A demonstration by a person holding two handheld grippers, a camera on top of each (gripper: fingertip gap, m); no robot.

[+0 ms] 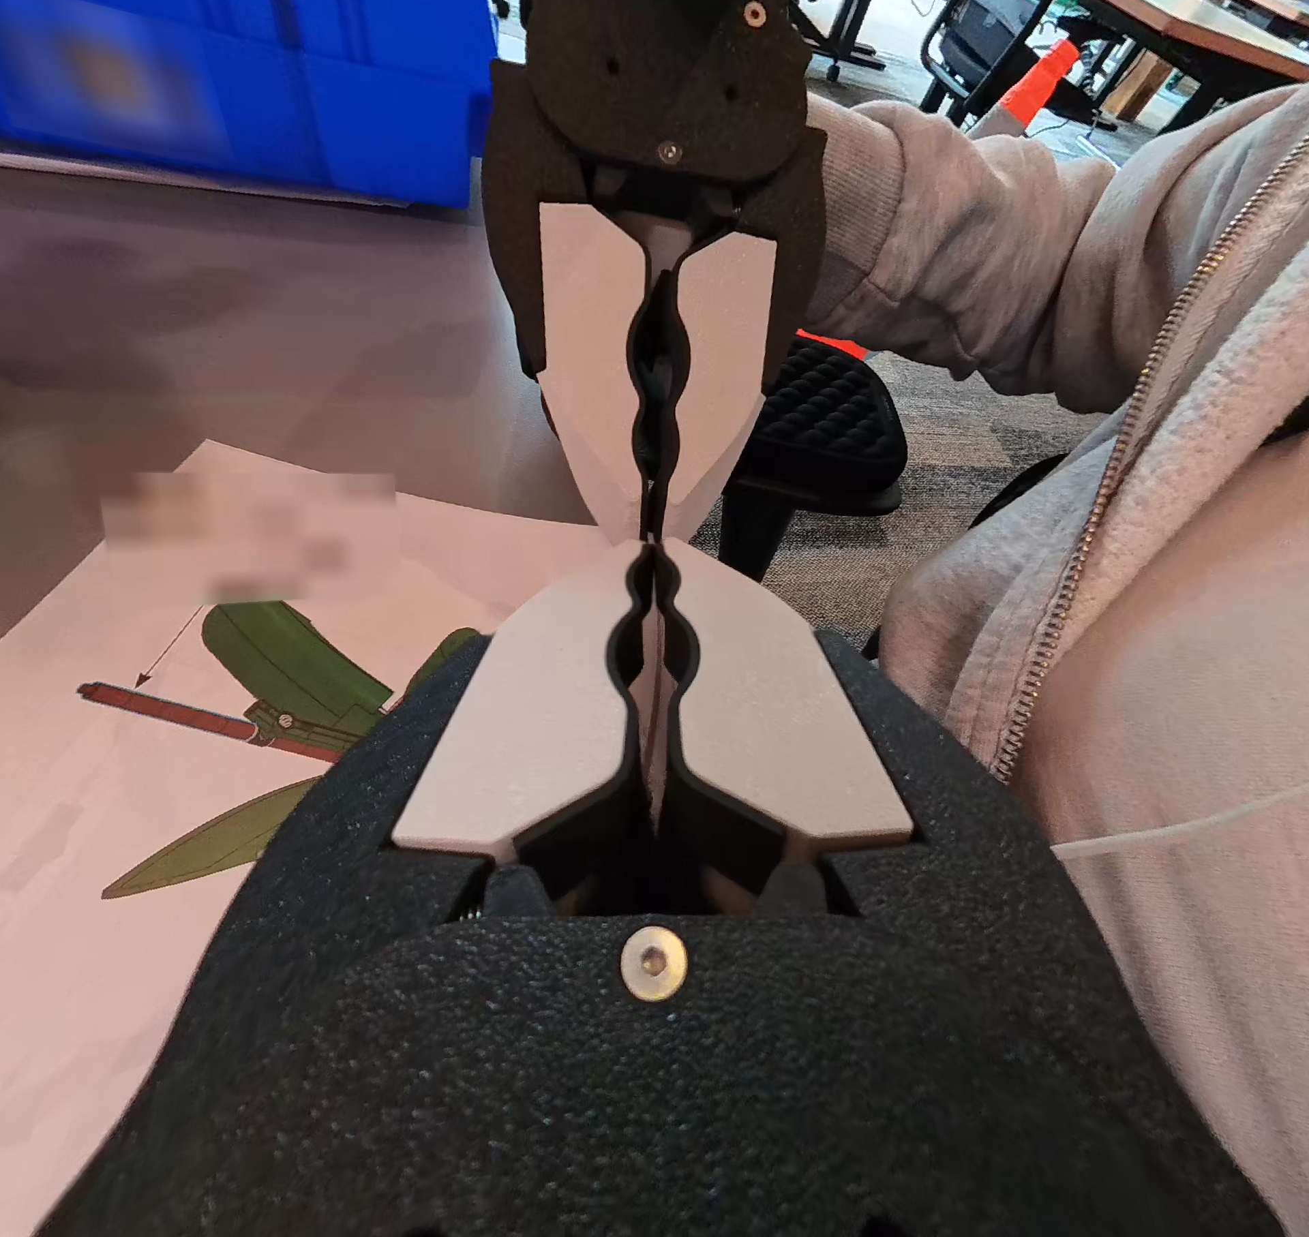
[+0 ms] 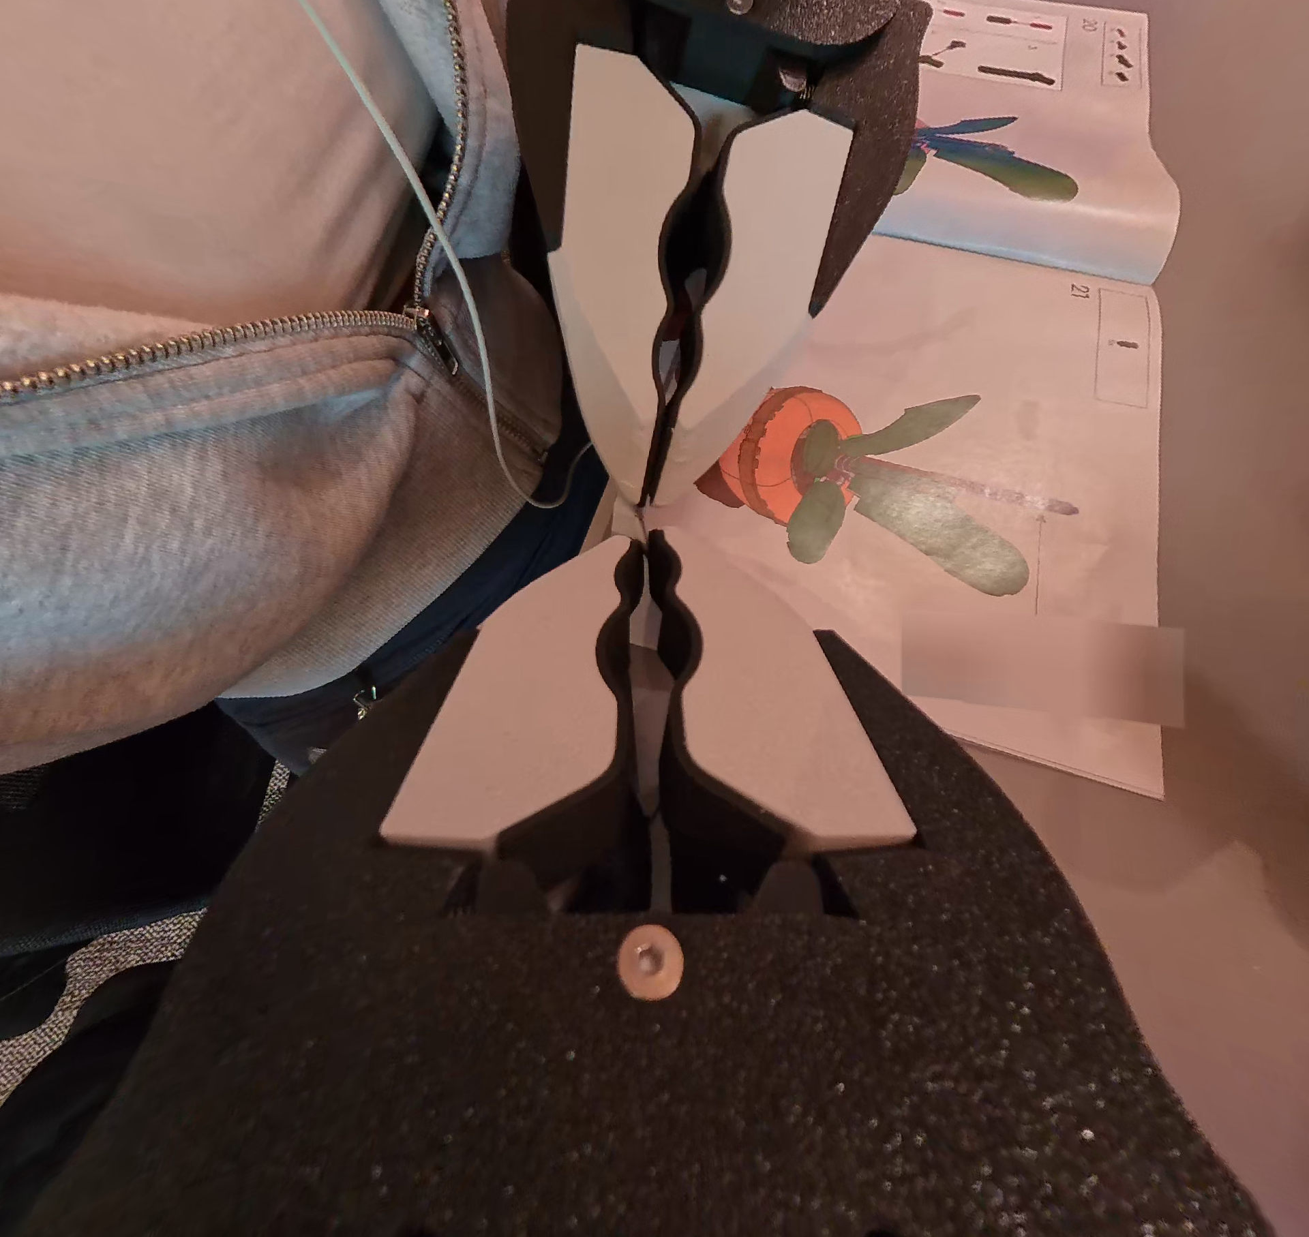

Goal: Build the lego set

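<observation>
Holding the left hand-held gripper [image 1: 648, 555] clenched, fingers pressed together down their whole length, and meeting it tip to tip with the right hand-held gripper [image 2: 646, 546], likewise clenched, just above the bench [image 1: 283, 325] edge nearest the person. Glimpsing a thin dark sliver in the channel between each far pair of fingers, but failing to tell whether this is a lego piece or only the black pad lining. Finding no assembled lego model and no loose bricks anywhere in either view; placing any piece in play, as a judgement, at the meeting fingertips and nowhere else. Lying open flat at that same bench edge: instruction booklet [image 2: 921, 325], showing printed steps of a green-leaved plant on a red-brown stem in an orange pot. Judging progress as unreadable from here, probably at a small stem-part step, with the build itself out of sight. Showing in the left wrist view only: blue bin [image 1: 319, 56] toward the far bench edge, black chair [image 1: 822, 417] off the bench, orange cone [image 1: 1041, 88] on the floor beyond, sleeve of the grey zip jacket [image 1: 1133, 849]. Showing in the right wrist view only: both booklet pages in full, the printed pot, and a white cord [image 2: 425, 162] crossing the jacket.
</observation>
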